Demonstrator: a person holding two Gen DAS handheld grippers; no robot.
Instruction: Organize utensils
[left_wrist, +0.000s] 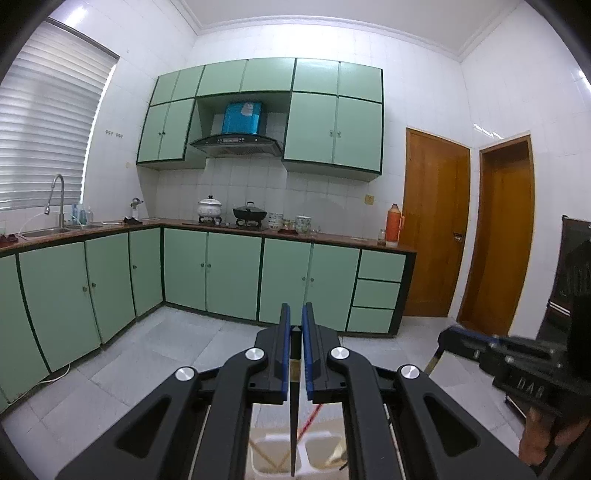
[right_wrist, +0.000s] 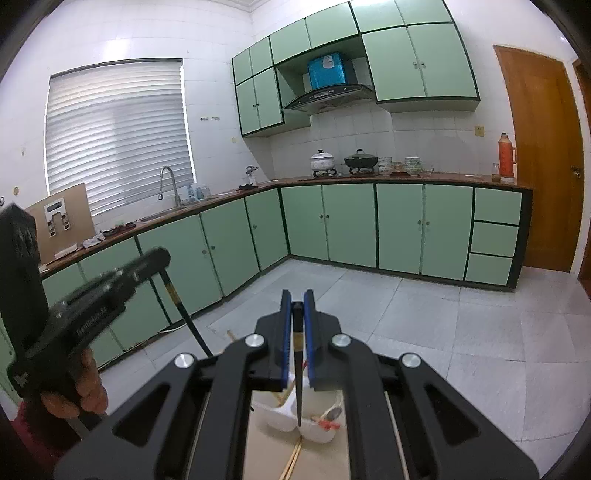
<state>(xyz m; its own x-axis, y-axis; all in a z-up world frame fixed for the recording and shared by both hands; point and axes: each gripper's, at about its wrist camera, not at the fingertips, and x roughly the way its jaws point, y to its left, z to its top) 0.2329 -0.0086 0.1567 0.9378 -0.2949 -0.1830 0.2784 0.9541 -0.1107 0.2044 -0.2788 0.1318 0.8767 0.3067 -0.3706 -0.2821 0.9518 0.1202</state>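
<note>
In the left wrist view my left gripper is shut on a dark chopstick that hangs tip-down over a white utensil holder. At the right edge of that view my right gripper pinches a second dark chopstick. The right wrist view shows my right gripper shut on its chopstick, tip above the white utensil holder. My left gripper, held by a hand at the left, carries its chopstick slanting down. Both are raised above the holder.
The holder stands on a tan tabletop and contains wooden chopsticks, a spoon and an orange-red item. Beyond lie a grey tiled floor, green cabinets and wooden doors.
</note>
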